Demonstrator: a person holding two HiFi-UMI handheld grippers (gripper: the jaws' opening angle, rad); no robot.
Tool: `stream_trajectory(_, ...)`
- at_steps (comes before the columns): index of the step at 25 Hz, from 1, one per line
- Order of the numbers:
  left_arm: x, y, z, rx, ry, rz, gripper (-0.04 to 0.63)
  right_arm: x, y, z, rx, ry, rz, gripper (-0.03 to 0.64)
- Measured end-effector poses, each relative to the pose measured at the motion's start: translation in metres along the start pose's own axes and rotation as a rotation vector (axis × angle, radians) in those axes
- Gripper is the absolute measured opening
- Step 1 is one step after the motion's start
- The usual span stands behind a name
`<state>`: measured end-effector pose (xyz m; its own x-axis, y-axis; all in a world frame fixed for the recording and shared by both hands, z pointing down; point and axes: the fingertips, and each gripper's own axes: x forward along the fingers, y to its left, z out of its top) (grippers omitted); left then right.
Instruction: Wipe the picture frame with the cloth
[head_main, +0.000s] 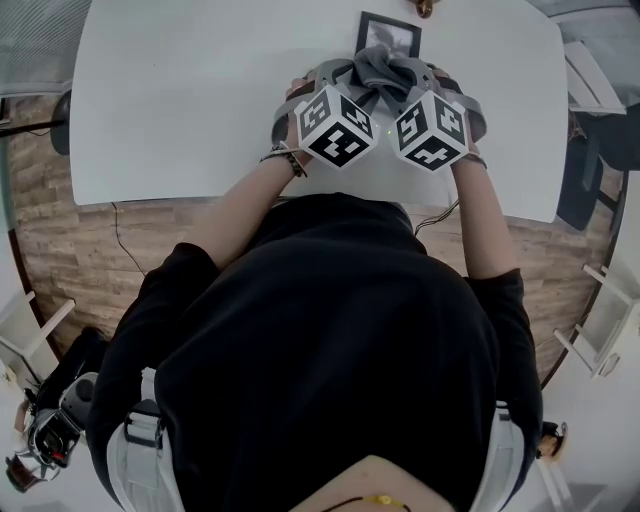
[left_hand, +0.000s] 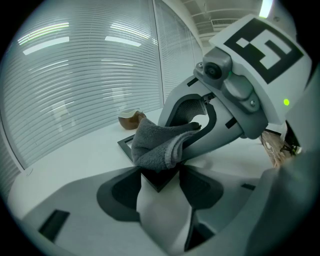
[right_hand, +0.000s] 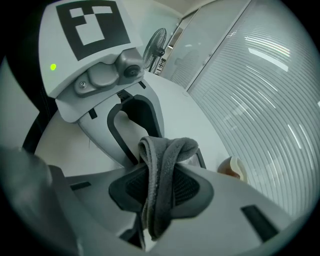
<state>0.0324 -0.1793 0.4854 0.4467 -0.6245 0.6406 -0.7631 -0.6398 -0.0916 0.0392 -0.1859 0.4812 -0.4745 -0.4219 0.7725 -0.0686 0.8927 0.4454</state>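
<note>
Across the white bench (head_main: 180, 100), activity is confined to the middle of its far edge. Left gripper (left_hand: 160, 181): jaws set wide, closed on the near corner of the picture frame (head_main: 395, 35), which lies close to that edge. Right gripper (right_hand: 157, 187): jaws clamped on the bunched grey cloth (head_main: 385, 70), resting on the frame. Small brown object (left_hand: 131, 119) sits just beyond.

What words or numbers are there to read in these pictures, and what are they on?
No words, numbers or brands can be read anywhere.
The left gripper's marker cube and the right gripper's marker cube carry only black-and-white square patterns, not letters.
The picture frame and the cloth show no print.
</note>
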Motion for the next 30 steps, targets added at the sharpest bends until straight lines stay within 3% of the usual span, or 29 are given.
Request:
stream_trajectory(15,0.0,0.0,-0.001,0.001,0.003,0.0,0.238,-0.004,0.011,-0.001,-0.086,0.002,0.06,0.097)
stream_trajectory(23,-0.001,0.0,-0.001,0.004,0.003,-0.001,0.239,-0.006,0.017,0.001,-0.247,0.02,0.09,0.095)
stream_trajectory(27,-0.001,-0.001,-0.001,0.004,0.003,0.001,0.239,-0.006,0.017,0.0,-0.252,0.005,0.107,0.095)
stream_trajectory(30,-0.001,-0.001,-0.001,0.003,0.004,0.001,0.238,-0.007,0.017,-0.001,-0.177,-0.023,0.122,0.097)
